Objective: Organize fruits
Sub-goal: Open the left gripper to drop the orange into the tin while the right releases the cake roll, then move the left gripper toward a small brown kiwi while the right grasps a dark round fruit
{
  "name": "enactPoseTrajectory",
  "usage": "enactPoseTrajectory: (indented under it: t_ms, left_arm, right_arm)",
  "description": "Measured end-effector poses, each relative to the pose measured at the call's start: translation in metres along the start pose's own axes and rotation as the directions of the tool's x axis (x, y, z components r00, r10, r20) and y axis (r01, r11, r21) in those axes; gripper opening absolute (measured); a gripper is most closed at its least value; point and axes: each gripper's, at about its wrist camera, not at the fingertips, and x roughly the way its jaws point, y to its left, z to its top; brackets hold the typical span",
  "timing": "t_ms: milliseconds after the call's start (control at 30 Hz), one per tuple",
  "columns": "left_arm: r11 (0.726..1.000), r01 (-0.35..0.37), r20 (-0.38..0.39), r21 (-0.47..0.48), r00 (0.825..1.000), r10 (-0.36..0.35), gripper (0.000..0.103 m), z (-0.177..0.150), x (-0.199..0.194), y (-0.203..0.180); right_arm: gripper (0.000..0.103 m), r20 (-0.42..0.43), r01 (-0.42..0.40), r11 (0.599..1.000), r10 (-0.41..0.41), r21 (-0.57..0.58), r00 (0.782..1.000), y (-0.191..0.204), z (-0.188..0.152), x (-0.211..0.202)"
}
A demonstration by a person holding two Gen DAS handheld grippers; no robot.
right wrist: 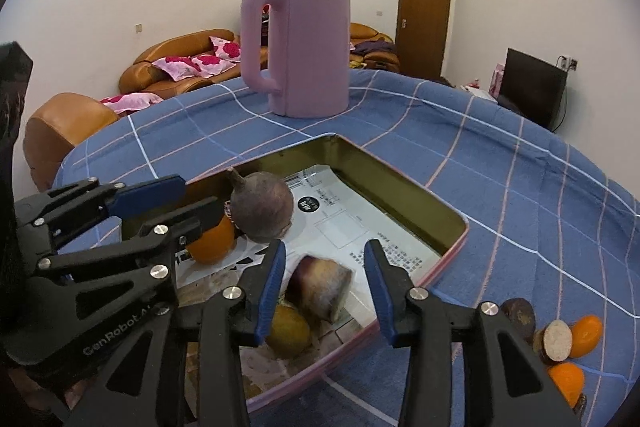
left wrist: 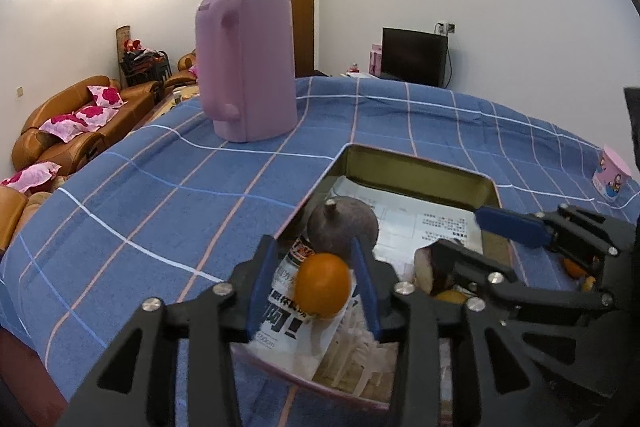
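Note:
A pink-rimmed rectangular tin tray (left wrist: pixel 490 187) (right wrist: pixel 456 223) lined with printed paper sits on the blue checked tablecloth. In it lie a round dark purple fruit (left wrist: pixel 344 225) (right wrist: pixel 262 207), an orange (left wrist: pixel 323 285) (right wrist: pixel 212 241), a cut purple-skinned piece (right wrist: pixel 322 287) (left wrist: pixel 426 269) and a yellow fruit (right wrist: pixel 290 331). My left gripper (left wrist: pixel 316 291) is open over the tray with the orange between its fingers, not squeezed. My right gripper (right wrist: pixel 326 291) is open around the cut piece, which looks blurred.
A pink electric kettle (left wrist: pixel 248 67) (right wrist: pixel 300 51) stands beyond the tray. Loose on the cloth at the right lie orange fruits (right wrist: pixel 586 335), a cut piece (right wrist: pixel 556 341) and a dark fruit (right wrist: pixel 520 315). A pink cup (left wrist: pixel 614 175) stands near the right edge.

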Motion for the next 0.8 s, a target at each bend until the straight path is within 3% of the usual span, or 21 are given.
enactPoseTrajectory:
  t_ms: [100,300,567,800]
  left_arm:
    - [1.000,0.012,0.032,-0.013,0.999,-0.012,0.061,0.001,-0.012,-0.001]
    - [0.997,0.069,0.072,0.021,0.995,-0.070,0.065,0.003,-0.033,-0.028]
    - [0.984,0.144,0.032,0.106,0.988,-0.148,0.068,-0.005,-0.035,-0.080]
    - [0.969,0.178,-0.008,0.174,0.984,-0.180,0.068,-0.009,-0.028,-0.119]
  right_arm:
    - [0.050,0.026,0.010,1.000,-0.010,0.016,1.000,-0.005,-0.005,-0.014]
    - [0.050,0.066,0.088,0.991,-0.095,0.096,0.993,-0.039,-0.033,-0.065]
    - [0.051,-0.023,0.285,0.938,-0.286,0.197,0.958,-0.105,-0.084,-0.111]
    - [0.051,-0.100,0.319,0.907,-0.303,0.276,0.948,-0.141,-0.096,-0.111]
